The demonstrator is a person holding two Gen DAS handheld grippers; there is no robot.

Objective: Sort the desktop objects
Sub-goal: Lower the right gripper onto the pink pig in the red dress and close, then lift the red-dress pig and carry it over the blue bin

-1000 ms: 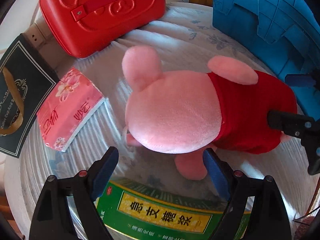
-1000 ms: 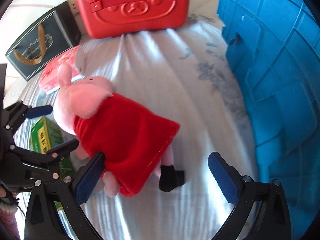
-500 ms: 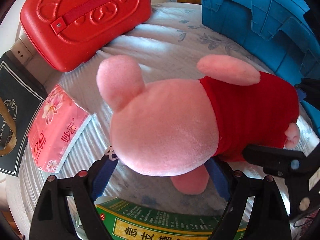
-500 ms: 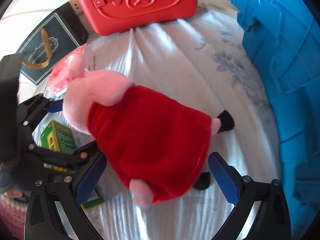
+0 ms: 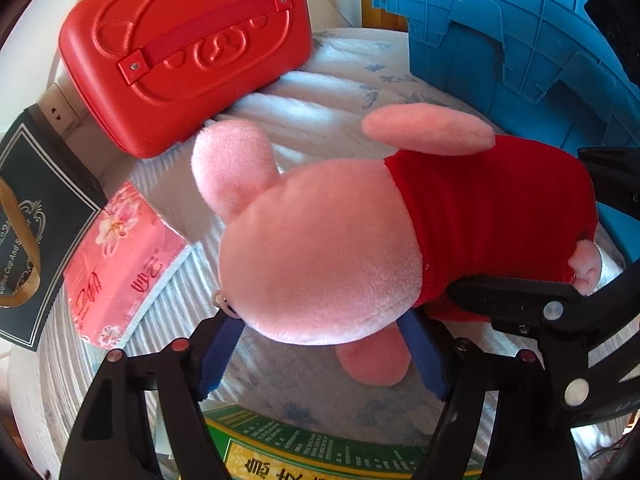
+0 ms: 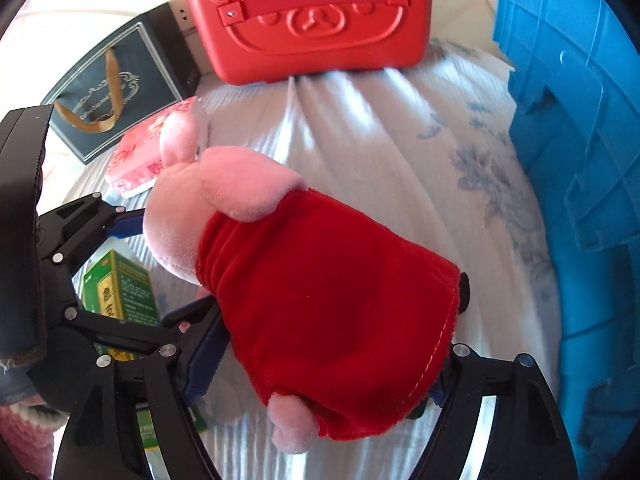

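Pale blue floral cloth (image 5: 320,92) over the desktop, seen from both wrist cameras. At far left, dark gift bag (image 5: 28,240) with gold ribbon handle, upright at the cloth's edge. Just beside it, pink tissue pack (image 5: 120,264), flat on the cloth. Behind, red case (image 5: 188,52) with embossed bear face and strap handle. At lower left centre, green medicine box (image 6: 120,288), partly hidden by gripper frames.

Centre: plush pig (image 5: 328,256) in red dress, lifted off the cloth, head toward the left, feet toward the right. Left gripper (image 5: 320,356) narrowed on the underside of the pig's head, blue pads (image 5: 220,352) pressed into the plush on both sides. Right gripper (image 6: 320,376) closed around the hem of the red dress; left pad (image 6: 204,360) touching the fabric, right pad mostly hidden behind the skirt.

At right, blue plastic crate (image 6: 580,160), ribbed wall close to the pig's feet, not touching.
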